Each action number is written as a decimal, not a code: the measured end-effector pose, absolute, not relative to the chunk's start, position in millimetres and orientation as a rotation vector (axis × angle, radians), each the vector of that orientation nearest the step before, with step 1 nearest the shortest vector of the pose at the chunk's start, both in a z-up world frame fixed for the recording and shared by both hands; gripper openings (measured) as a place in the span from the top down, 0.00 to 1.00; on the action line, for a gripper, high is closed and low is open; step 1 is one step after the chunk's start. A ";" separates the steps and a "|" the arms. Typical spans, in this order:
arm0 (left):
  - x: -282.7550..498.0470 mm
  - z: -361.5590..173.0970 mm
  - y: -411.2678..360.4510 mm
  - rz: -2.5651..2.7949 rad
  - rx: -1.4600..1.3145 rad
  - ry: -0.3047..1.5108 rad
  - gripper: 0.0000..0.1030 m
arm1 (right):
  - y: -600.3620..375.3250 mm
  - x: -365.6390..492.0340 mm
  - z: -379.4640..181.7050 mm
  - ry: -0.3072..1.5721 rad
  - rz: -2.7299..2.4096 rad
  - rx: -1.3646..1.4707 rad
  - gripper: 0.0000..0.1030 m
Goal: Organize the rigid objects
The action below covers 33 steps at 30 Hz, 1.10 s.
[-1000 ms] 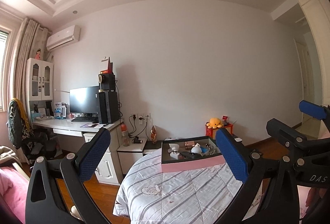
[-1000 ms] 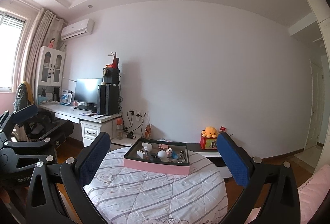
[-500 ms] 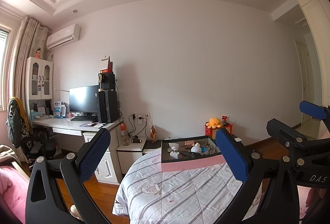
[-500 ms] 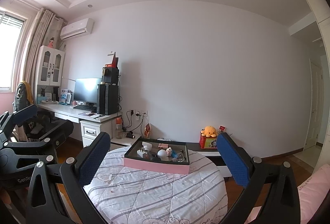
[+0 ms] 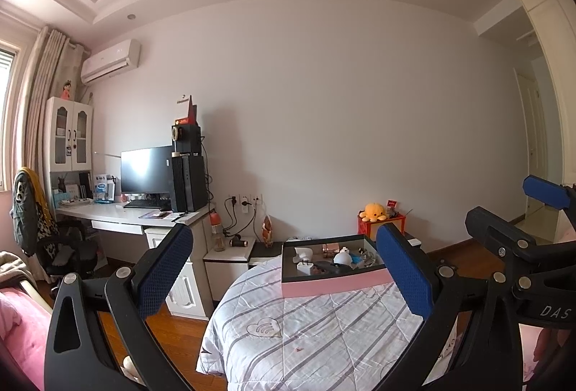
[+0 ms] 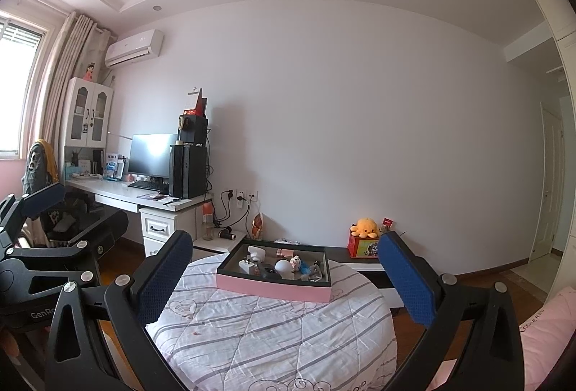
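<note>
Both tongs spread wide, nothing gripped: left tongs (image 5: 284,277), right tongs (image 6: 284,277). Ahead of both, quilt-covered bench (image 6: 273,333). Pink-walled tray (image 6: 273,290) at its far edge, between the tips in the right view; holds white plug (image 6: 247,265), white ball (image 6: 283,266), small clutter.

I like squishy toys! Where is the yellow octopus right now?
In both views the yellow octopus sits on a red box against the far wall, right of centre, just behind the pink tray on the bed.
</note>
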<state>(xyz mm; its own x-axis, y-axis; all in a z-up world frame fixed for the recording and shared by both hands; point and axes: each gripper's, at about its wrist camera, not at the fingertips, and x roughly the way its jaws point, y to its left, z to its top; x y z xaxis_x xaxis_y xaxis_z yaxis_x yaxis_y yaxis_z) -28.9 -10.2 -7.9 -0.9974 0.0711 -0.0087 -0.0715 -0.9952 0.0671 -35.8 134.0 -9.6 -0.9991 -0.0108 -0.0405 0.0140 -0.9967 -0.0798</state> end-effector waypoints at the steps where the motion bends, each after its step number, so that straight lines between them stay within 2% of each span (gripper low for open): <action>1: -29.0 -7.8 -9.8 3.070 -0.006 0.103 0.00 | 134.0 -35.6 -9.5 0.125 -3.126 0.061 0.00; 33: -28.6 -10.1 -5.5 3.079 -0.008 0.101 0.00 | 129.8 -32.5 -6.9 0.116 -3.138 0.061 0.00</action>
